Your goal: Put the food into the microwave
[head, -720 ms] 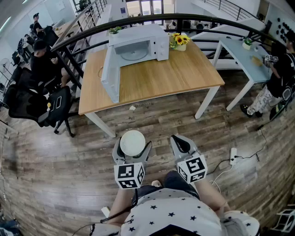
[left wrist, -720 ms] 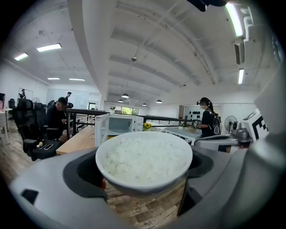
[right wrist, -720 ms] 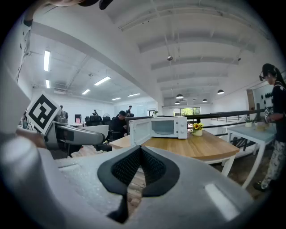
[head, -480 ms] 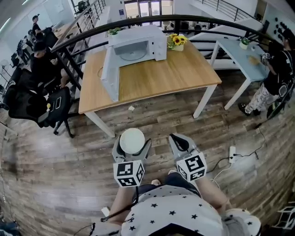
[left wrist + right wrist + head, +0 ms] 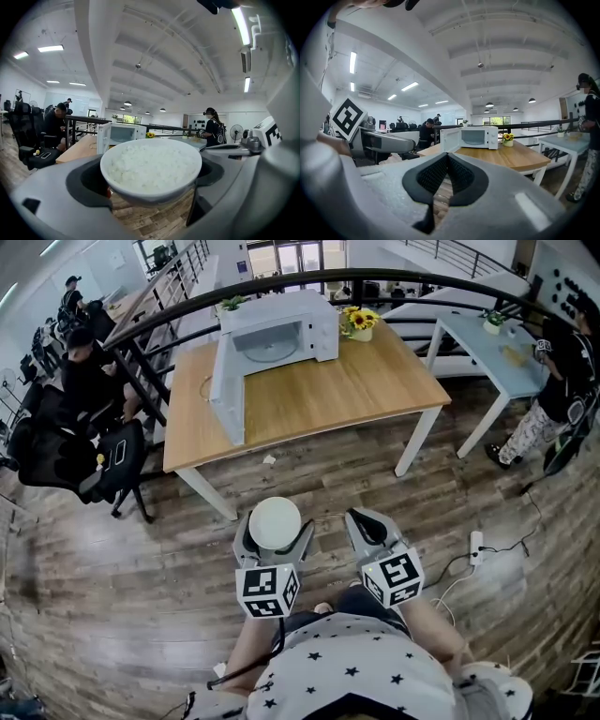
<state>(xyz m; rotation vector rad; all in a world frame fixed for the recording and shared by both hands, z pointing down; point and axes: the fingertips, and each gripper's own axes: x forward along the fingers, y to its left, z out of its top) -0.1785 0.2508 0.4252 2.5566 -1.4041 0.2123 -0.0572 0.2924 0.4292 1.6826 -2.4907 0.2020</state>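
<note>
While the person stands on the wooden floor (image 5: 141, 549) short of the table (image 5: 356, 395), the left gripper (image 5: 274, 538) holds a white bowl (image 5: 150, 193) heaped with cooked rice (image 5: 152, 165); its jaws are spread wide and close on the bowl from both sides, keeping it upright and level in the air above the floor. Just beside it, the right gripper (image 5: 367, 526) carries nothing: the right gripper view shows its dark pads (image 5: 433, 176) meeting at their tips with only floorboards seen through the narrow gap below. Well ahead of both grippers, a white microwave (image 5: 281, 326) stands at the far edge of the table, its door (image 5: 225, 395) swung fully open toward the left, and the glass turntable (image 5: 267, 348) inside is bare. A small pot of yellow flowers (image 5: 364, 322) stands just beside the microwave on its right. Farther right, another person (image 5: 562, 381) stands near a pale table (image 5: 487, 357), and a power strip (image 5: 475, 549) lies on the floor
</note>
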